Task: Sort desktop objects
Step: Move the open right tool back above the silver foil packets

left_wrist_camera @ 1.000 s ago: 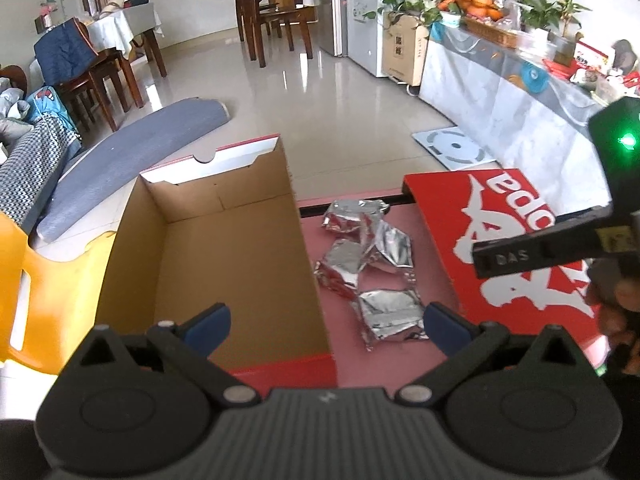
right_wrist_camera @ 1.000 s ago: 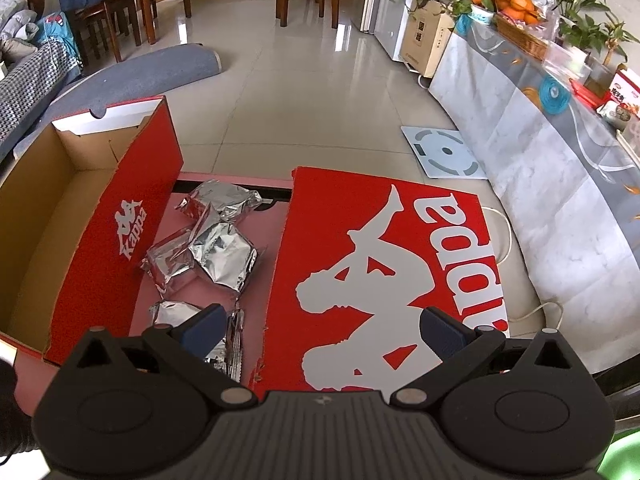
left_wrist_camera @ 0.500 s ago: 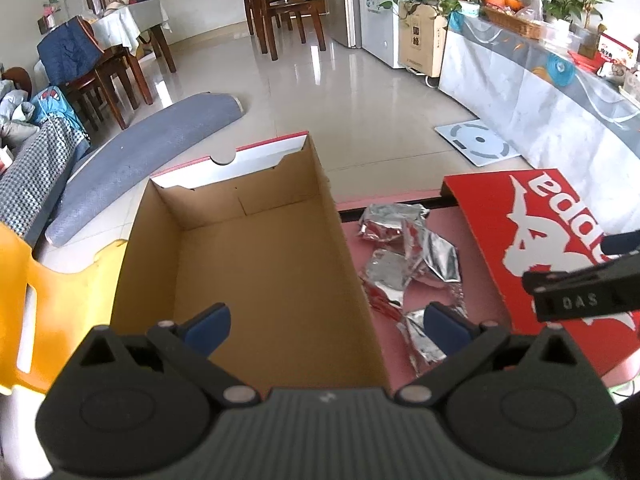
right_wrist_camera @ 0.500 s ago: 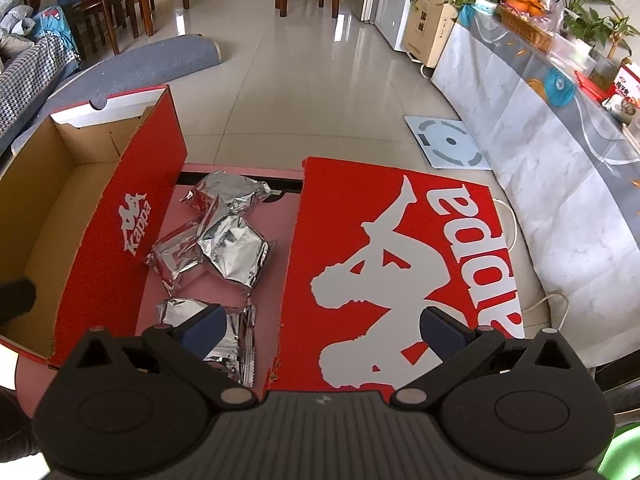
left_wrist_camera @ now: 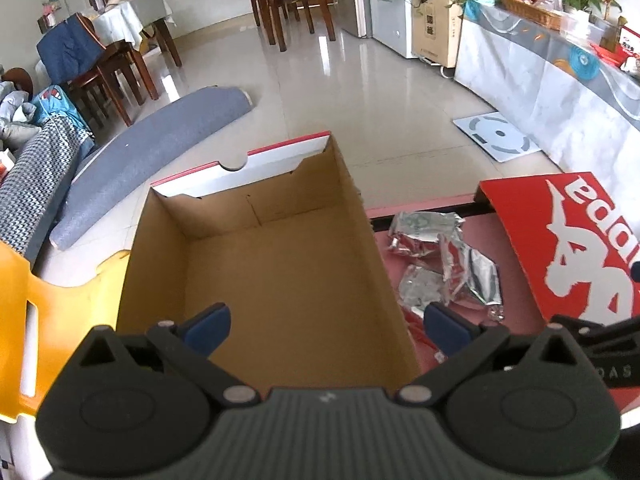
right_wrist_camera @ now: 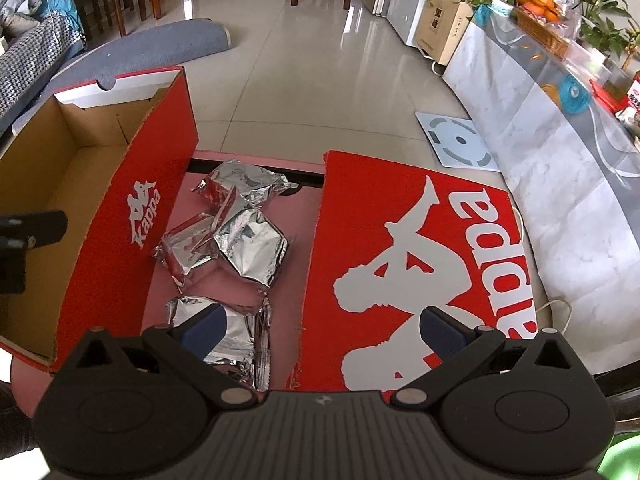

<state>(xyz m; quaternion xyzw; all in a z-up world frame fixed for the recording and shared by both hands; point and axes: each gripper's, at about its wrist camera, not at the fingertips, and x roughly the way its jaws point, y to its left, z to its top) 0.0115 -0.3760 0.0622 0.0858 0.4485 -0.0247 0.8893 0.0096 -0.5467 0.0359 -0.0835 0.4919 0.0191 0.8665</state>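
Left wrist view
My left claw: spread wide, grasping nothing, hanging over the near part of the open cardboard box.
Box interior: bare brown cardboard, nothing inside that I can see.
Foil packets: clustered on the pink counter just right of the box wall.
Red lid: lies flat right of the packets.

Right wrist view
My right claw: released, fingers wide apart, empty.
Left finger: over the nearest foil packet; contact I cannot tell.
Right finger: over the red lid.
Other packets: between box and lid.
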